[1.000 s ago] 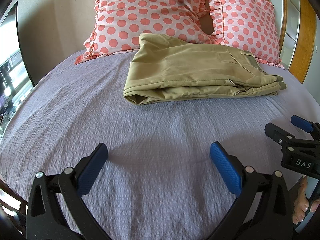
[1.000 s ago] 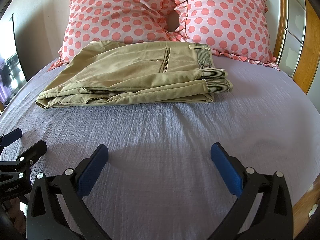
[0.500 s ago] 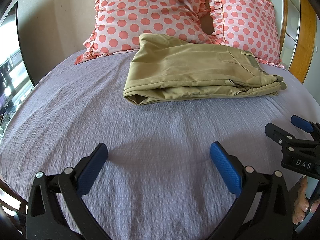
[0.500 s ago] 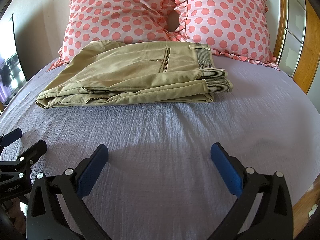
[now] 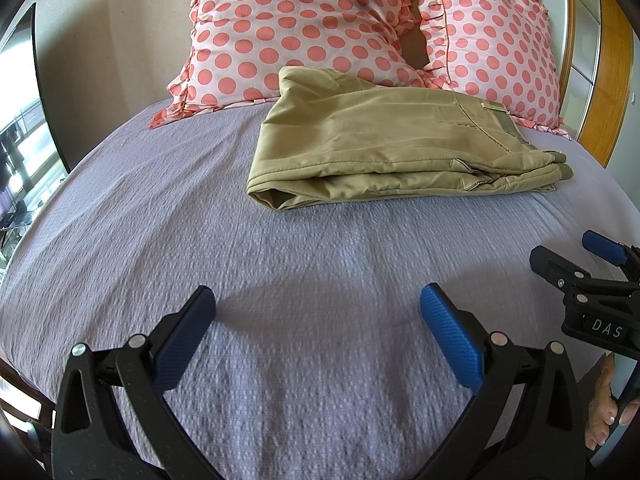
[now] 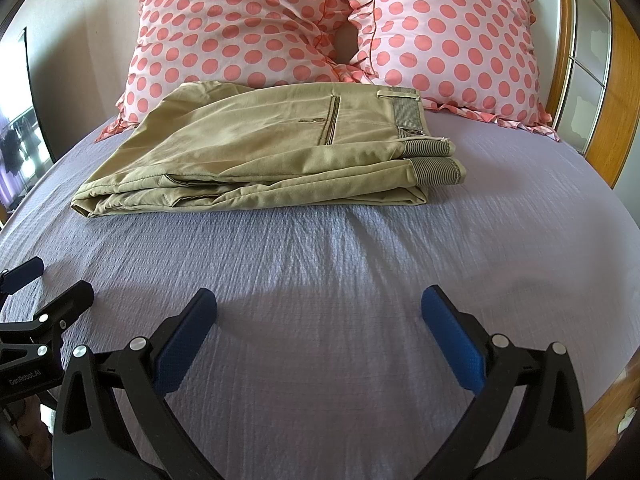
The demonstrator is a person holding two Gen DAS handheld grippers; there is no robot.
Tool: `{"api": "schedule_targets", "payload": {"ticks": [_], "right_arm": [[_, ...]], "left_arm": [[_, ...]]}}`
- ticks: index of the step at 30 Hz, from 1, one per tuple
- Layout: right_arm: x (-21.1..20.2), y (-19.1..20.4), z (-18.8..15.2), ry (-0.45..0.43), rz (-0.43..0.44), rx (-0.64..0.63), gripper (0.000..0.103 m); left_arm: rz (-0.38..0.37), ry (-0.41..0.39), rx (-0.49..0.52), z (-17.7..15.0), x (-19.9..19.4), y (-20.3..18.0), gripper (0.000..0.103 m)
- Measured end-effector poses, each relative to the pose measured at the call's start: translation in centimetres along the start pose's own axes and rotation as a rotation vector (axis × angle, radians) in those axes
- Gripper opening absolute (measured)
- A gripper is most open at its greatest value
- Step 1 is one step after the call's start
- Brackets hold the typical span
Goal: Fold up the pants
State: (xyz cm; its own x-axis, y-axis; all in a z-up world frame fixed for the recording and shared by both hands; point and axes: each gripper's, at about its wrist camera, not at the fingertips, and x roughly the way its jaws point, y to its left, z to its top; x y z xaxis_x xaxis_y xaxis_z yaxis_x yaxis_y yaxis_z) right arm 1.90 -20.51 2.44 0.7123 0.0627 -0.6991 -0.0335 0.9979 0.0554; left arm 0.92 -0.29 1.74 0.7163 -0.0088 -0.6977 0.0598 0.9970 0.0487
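Khaki pants (image 5: 384, 148) lie folded in a flat stack on the lilac bedspread (image 5: 132, 216), near the pillows; they also show in the right wrist view (image 6: 264, 156), with the striped waistband to the right. My left gripper (image 5: 316, 312) is open and empty, held over the bare bedspread well short of the pants. My right gripper (image 6: 318, 312) is open and empty too, at the same distance. The right gripper shows at the right edge of the left wrist view (image 5: 576, 256), and the left gripper at the left edge of the right wrist view (image 6: 44, 284).
Two pink polka-dot pillows (image 6: 240, 28) (image 6: 444, 36) lean against the wall behind the pants. A wooden headboard frame (image 6: 624, 92) stands at the right. A window (image 5: 20, 120) is at the left. The bed edge (image 6: 608, 404) curves around at the lower right.
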Motion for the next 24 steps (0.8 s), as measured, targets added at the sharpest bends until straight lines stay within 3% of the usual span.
{"api": "schedule_targets", "payload": {"ticks": [24], "right_arm": [[0.0, 0.0, 0.0, 0.0, 0.0, 0.0, 0.102]], "left_arm": [[-0.002, 0.131, -0.01, 1.3, 0.8, 0.3, 0.101]]}}
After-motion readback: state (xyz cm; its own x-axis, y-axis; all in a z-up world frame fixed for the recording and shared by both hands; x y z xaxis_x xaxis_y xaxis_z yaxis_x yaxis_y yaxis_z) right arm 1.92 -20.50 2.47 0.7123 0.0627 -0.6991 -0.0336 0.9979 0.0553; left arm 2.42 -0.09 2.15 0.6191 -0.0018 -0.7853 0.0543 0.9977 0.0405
